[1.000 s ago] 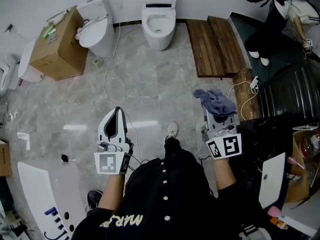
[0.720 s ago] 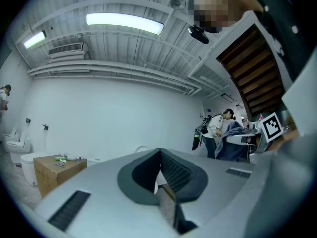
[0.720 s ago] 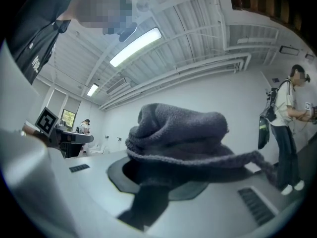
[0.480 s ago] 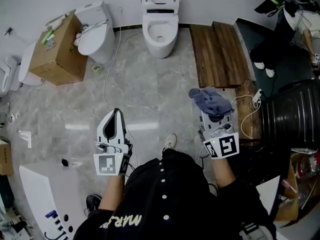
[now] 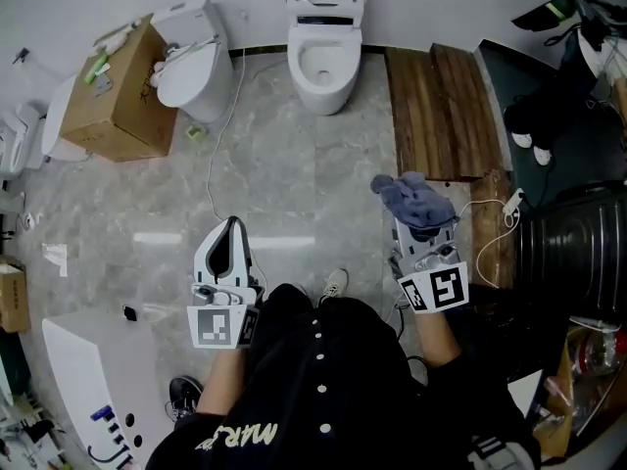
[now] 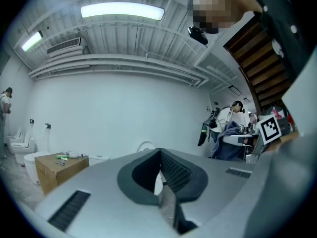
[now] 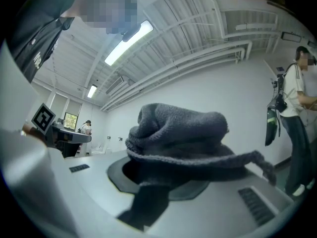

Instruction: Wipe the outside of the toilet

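Ahead, toilet: the white toilet (image 5: 325,42) stands at the top centre of the head view against the wall, with its lid raised. It is well apart from both grippers.
Left gripper: the left gripper (image 5: 233,231) is held over the floor at lower centre-left. Its own view shows the jaws closed tip to tip with nothing between them.
Right gripper: the right gripper (image 5: 423,229) is at centre-right, clamped on the cloth.
Cloth: a grey-blue cloth (image 5: 416,202) is bunched over the front of the right gripper. In the right gripper view it heaps above the jaws, and one edge hangs down between them.
Floor: the grey marble floor (image 5: 294,155) has a thin white cable (image 5: 217,116) trailing across it.
Surroundings: a second toilet (image 5: 188,62) and a cardboard box (image 5: 113,91) are at the upper left. Wooden planks (image 5: 441,96) lie at the upper right.
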A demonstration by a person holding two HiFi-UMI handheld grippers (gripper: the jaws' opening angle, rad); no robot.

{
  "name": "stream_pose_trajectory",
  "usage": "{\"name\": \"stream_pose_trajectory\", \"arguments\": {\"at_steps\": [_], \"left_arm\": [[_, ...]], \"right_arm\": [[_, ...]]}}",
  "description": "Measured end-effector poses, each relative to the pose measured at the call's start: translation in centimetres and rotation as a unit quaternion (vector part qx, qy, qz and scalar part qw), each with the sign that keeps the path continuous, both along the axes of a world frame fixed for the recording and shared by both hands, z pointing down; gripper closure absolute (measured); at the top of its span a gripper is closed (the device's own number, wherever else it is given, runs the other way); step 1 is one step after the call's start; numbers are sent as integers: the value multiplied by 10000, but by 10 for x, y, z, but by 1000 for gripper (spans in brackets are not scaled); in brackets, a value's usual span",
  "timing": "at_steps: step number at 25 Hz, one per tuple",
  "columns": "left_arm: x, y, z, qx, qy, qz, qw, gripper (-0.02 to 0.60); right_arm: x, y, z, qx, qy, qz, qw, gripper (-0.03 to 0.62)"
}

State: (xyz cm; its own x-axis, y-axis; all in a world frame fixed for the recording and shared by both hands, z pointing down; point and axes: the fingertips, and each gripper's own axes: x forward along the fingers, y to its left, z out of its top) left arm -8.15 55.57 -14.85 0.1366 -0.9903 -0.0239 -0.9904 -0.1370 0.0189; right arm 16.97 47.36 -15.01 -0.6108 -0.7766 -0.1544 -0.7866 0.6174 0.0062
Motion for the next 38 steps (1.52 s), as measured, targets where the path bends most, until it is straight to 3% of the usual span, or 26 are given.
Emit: {"name": "stream_pose_trajectory", "arguments": {"at_steps": [8,12,19,38], "left_arm": [[-17,-52,11,-40,111,281,9995,575],[-18,-84,-2,226,-32,755,9969,575],[-62,-140,-15,496,-103,941,9943,575],[-132,-236,10,101,133,1181,9929,575]], "right_arm": [[-21,-35,7,-90,85,155,9998,494],[-37,-62,0,-31,163,307,9994,494],[-66,-113,-11,38,152,565,9983,494],[-123,-186,-3,-154,249,1023,9943,494]]}}
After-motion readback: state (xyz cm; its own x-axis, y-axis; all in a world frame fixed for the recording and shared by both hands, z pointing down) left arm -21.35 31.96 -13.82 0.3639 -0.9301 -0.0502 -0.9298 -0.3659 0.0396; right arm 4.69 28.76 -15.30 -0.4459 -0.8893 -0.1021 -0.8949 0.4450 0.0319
